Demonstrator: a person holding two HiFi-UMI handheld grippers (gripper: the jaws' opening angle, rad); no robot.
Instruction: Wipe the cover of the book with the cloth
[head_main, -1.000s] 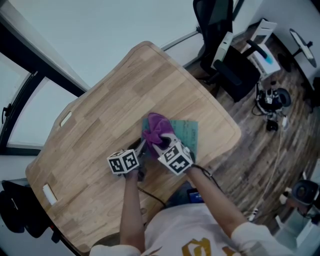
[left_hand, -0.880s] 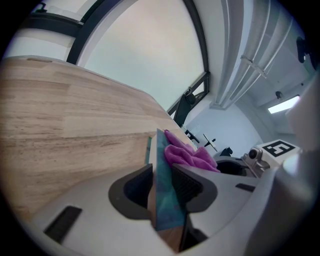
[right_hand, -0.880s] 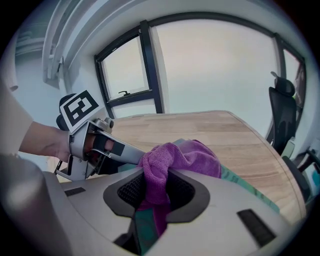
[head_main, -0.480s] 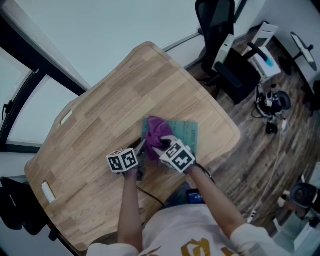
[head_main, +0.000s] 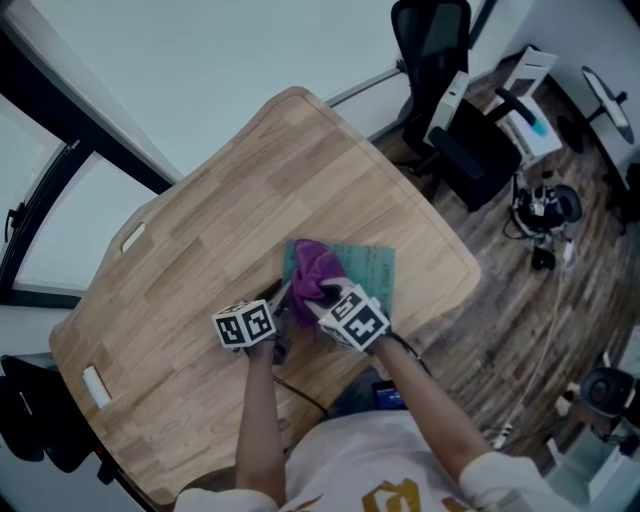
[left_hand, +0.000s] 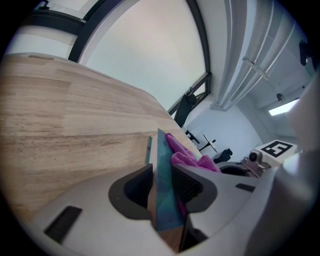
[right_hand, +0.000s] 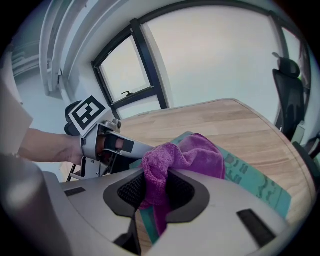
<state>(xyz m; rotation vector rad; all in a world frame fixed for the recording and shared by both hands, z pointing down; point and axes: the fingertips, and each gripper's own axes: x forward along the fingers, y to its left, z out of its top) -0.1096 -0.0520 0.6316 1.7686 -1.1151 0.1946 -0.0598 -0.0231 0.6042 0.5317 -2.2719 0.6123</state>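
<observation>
Cloth (head_main: 318, 268) bunched at left end of book (head_main: 372, 268).
Pinched in right gripper (right_hand: 155, 192) fingers; book edge clamped by left gripper (left_hand: 162, 187) fingers; bare cover rightward.

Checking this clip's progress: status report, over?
Left gripper shut on book edge. Right gripper shut on purple cloth, cloth resting on cover. Nothing else on the cover.

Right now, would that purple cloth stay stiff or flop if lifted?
Probably floppy: the cloth bunches in soft folds and droops from the right gripper. Likely light, since one pinch holds it. Its fuzzy weave should drag on the book rather than slip.
</observation>
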